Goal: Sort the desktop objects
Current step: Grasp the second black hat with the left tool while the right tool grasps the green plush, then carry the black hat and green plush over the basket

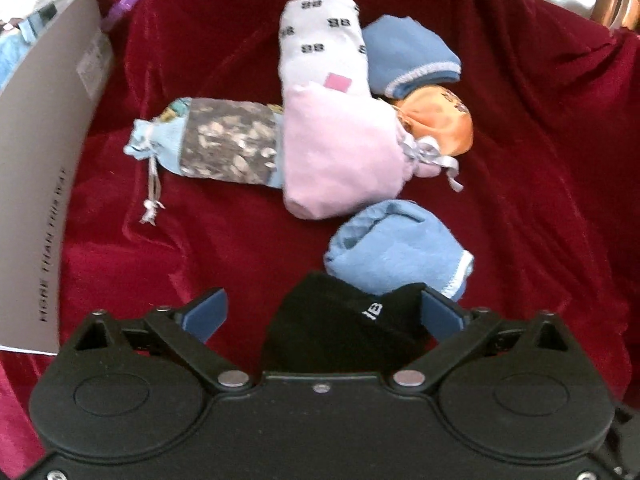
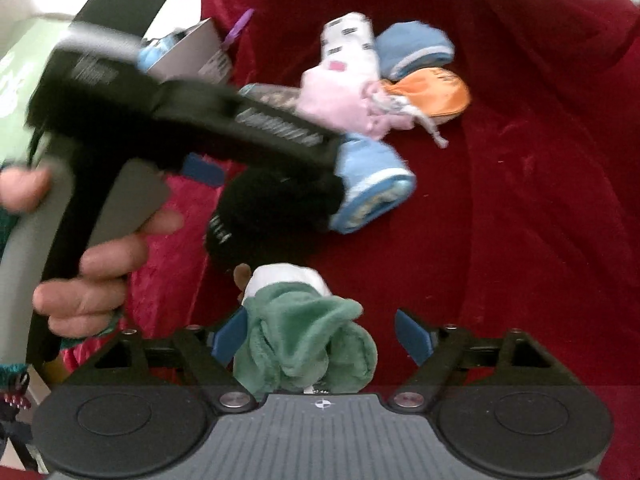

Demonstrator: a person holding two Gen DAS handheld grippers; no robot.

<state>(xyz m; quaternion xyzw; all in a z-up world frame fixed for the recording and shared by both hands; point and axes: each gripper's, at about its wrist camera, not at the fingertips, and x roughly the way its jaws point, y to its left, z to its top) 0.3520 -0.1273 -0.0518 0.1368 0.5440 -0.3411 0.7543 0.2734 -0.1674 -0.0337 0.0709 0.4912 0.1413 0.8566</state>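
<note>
A black rolled sock (image 1: pixel 340 320) lies between the wide-open jaws of the left gripper (image 1: pixel 324 312), near the light blue sock (image 1: pixel 396 244). The right gripper (image 2: pixel 316 332), also spread, straddles a green plush bundle (image 2: pixel 304 344), its left pad touching. Both should probably lift away cleanly, without snagging the red cloth (image 1: pixel 520 160).

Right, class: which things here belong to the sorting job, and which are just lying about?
Being sorted:
black sock
green sock
light blue sock
pink pouch
white sock
patterned pouch
orange pouch

Lying about:
grey card
red cloth
</note>
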